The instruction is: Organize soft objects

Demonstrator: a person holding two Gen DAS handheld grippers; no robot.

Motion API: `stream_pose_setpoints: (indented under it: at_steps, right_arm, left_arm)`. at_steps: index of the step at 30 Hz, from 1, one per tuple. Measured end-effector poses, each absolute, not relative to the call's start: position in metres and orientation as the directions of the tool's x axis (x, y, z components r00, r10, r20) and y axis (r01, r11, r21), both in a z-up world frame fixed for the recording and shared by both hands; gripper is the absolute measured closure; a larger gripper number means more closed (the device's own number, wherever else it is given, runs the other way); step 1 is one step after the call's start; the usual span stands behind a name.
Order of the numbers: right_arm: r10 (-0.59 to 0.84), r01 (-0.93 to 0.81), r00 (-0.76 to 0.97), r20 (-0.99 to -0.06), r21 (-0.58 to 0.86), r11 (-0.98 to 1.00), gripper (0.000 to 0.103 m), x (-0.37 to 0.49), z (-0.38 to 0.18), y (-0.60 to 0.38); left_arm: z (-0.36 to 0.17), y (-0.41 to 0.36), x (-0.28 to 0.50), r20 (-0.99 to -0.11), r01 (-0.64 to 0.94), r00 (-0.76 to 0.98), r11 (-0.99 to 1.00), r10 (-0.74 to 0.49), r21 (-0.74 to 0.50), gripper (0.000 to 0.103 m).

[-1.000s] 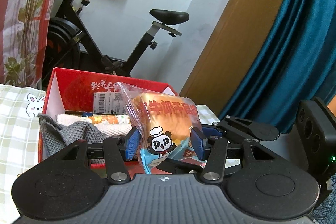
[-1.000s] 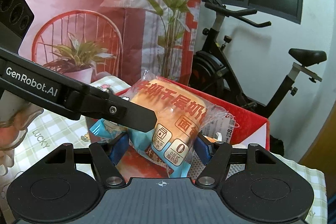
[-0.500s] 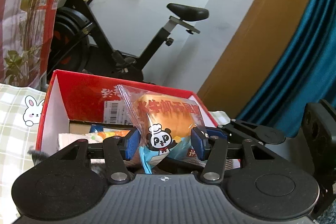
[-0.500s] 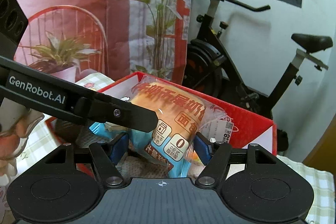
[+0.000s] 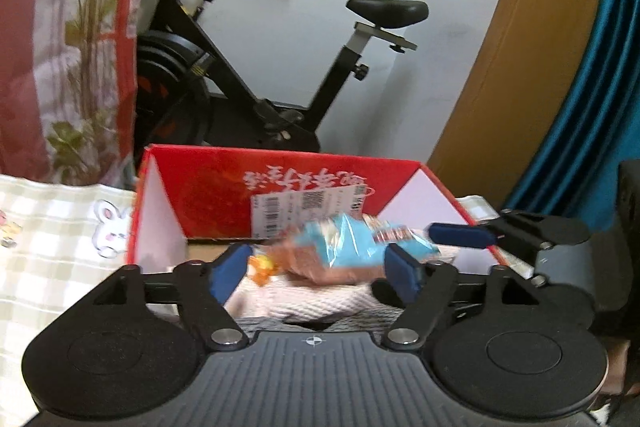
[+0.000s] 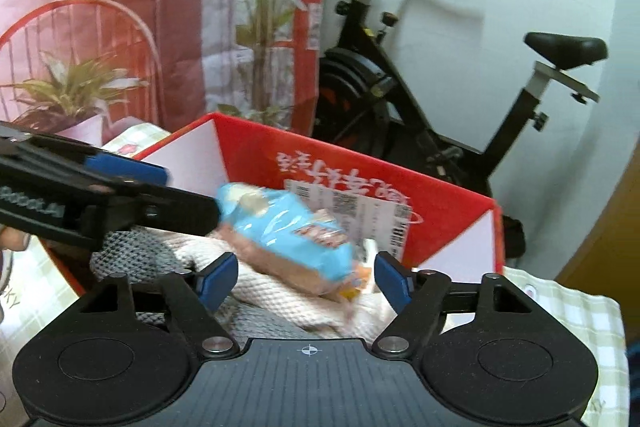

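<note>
Checked tablecloth (image 5: pixel 52 227) under a red box (image 5: pixel 224 195); exercise bike (image 5: pixel 256 75) behind. Bread packet (image 5: pixel 340 255), blurred, lies in the box on a cream knit cloth (image 5: pixel 320 301), with grey cloth (image 6: pixel 132 255) at the box's left end. Left gripper (image 5: pixel 316 269): fingers spread wide, the packet between and just beyond the tips, no contact discernible. Right gripper (image 6: pixel 306 279): fingers likewise wide, the packet between them, not clamped. Packet's long axis runs roughly crosswise to both finger pairs, tilted. Both grippers look equally near; cannot tell which is closer. Judgement: packet released into the box; next move is probably backing both grippers out without snagging the wrapper.
</note>
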State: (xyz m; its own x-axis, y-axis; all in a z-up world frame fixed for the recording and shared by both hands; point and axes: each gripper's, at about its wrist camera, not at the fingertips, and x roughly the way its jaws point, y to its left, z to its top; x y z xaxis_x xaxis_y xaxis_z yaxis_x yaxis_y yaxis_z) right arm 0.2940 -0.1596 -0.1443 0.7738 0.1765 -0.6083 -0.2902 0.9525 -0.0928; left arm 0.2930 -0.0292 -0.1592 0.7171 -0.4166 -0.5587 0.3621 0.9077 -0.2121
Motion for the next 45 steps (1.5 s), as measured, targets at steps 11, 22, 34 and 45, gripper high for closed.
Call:
stream_pose_setpoints:
  at_steps: [11, 22, 34, 45]
  right_arm:
    - [0.118, -0.201, 0.814, -0.568, -0.084, 0.976, 0.001, 0.257, -0.112, -0.167]
    - [0.125, -0.162, 0.859, -0.496, -0.032, 0.986, 0.000, 0.193, -0.071, -0.165]
    - [0.047, -0.065, 0.911, -0.410, -0.029, 0.997, 0.000, 0.116, -0.030, -0.155]
    - [0.005, -0.014, 0.936, -0.353, -0.023, 1.000, 0.000, 0.059, -0.011, -0.149]
  left_arm:
    - [-0.127, -0.019, 0.261, -0.521, 0.291, 0.799, 0.951, -0.300, -0.101, 0.000]
    - [-0.091, -0.002, 0.204, -0.481, 0.194, 0.855, 0.980, -0.193, -0.049, 0.000]
    - [-0.044, 0.005, 0.125, -0.401, 0.151, 0.906, 0.988, -0.138, 0.002, 0.000]
    - [-0.024, 0.007, 0.076, -0.357, 0.122, 0.928, 0.992, -0.107, 0.020, 0.000]
